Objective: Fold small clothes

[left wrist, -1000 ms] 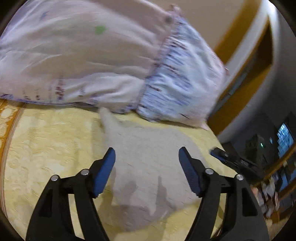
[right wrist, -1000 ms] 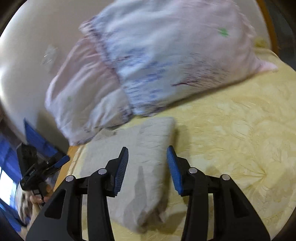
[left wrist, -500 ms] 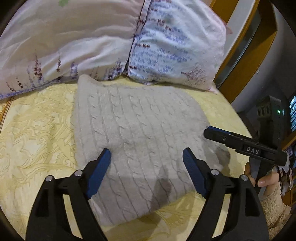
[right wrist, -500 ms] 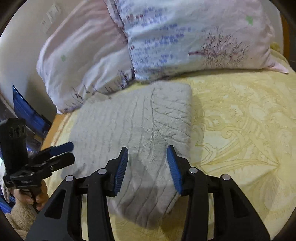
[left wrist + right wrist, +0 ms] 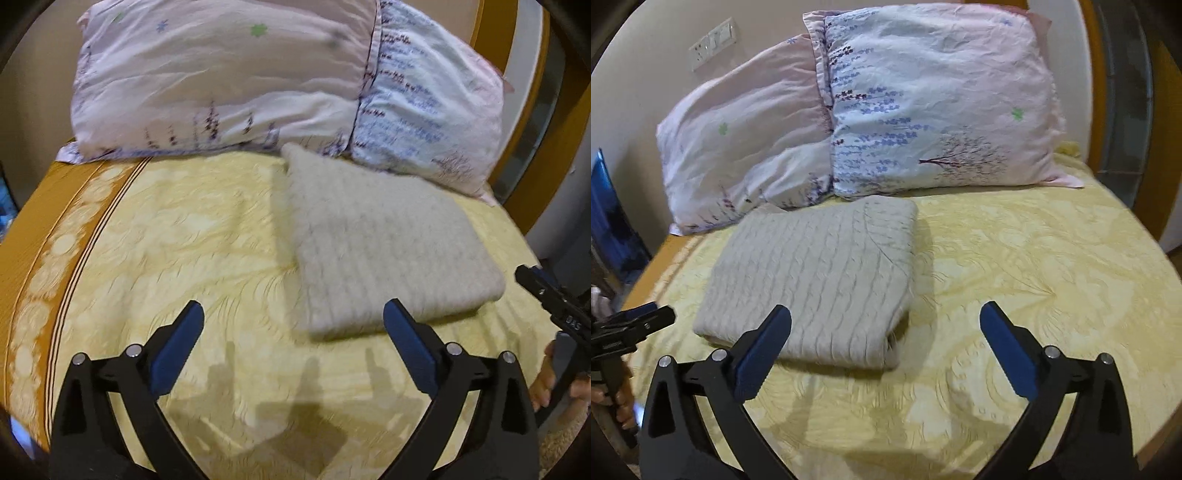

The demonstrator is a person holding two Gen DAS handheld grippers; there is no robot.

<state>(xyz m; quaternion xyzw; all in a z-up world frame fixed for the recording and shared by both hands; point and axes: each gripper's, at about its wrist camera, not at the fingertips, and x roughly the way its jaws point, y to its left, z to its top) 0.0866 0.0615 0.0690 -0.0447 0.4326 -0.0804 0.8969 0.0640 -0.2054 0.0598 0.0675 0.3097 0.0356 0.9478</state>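
Note:
A grey cable-knit sweater (image 5: pixel 380 243) lies folded into a thick rectangle on the yellow bedspread (image 5: pixel 192 251), its far edge against the pillows. It also shows in the right wrist view (image 5: pixel 816 280). My left gripper (image 5: pixel 293 343) is open and empty, held back from the sweater's near edge. My right gripper (image 5: pixel 886 347) is open and empty, held back from the sweater's near right corner. The right gripper shows at the right edge of the left wrist view (image 5: pixel 554 302), and the left gripper at the left edge of the right wrist view (image 5: pixel 631 325).
Two floral pillows (image 5: pixel 938 107) (image 5: pixel 746 147) lean against the wall behind the sweater. The bedspread (image 5: pixel 1034 280) has an orange patterned border (image 5: pixel 44 266) on its left side. A wooden bed frame (image 5: pixel 532 155) rises at the right. Wall switches (image 5: pixel 713 40) sit above the pillows.
Both grippers have pulled back from the sweater. The right gripper's jaws have opened wider. The sweater now lies alone, folded, on the bedspread.

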